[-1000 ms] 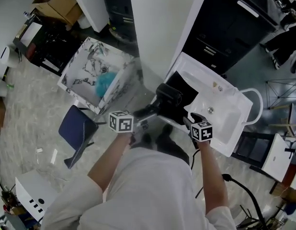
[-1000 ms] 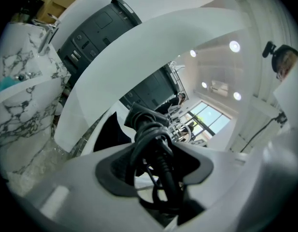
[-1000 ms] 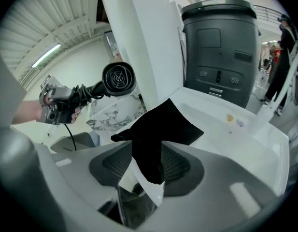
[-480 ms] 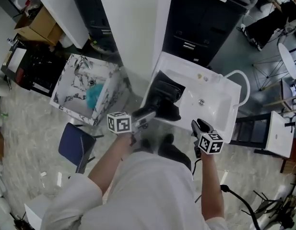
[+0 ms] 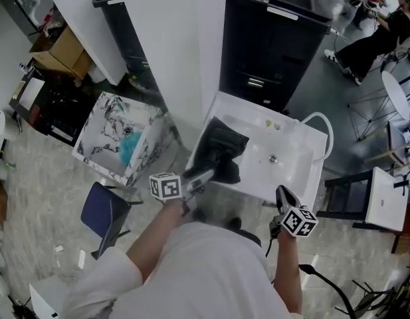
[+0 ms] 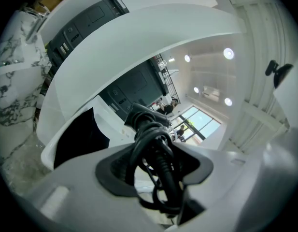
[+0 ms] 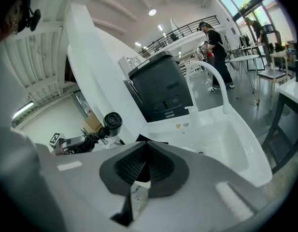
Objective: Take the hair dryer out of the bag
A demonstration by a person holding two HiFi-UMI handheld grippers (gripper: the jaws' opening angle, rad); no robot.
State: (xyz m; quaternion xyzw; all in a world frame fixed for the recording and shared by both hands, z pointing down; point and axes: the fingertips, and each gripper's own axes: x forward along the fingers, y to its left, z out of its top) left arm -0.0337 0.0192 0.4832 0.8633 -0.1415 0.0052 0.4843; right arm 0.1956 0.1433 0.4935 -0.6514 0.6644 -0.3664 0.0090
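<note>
My left gripper pinches the dryer by its coiled cord mid-frame; my right gripper, lower right, just closed on nothing.

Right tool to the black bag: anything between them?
Only the white sink, its bare basin and front rim. The head view shows that, from right tool to black bag.
</note>
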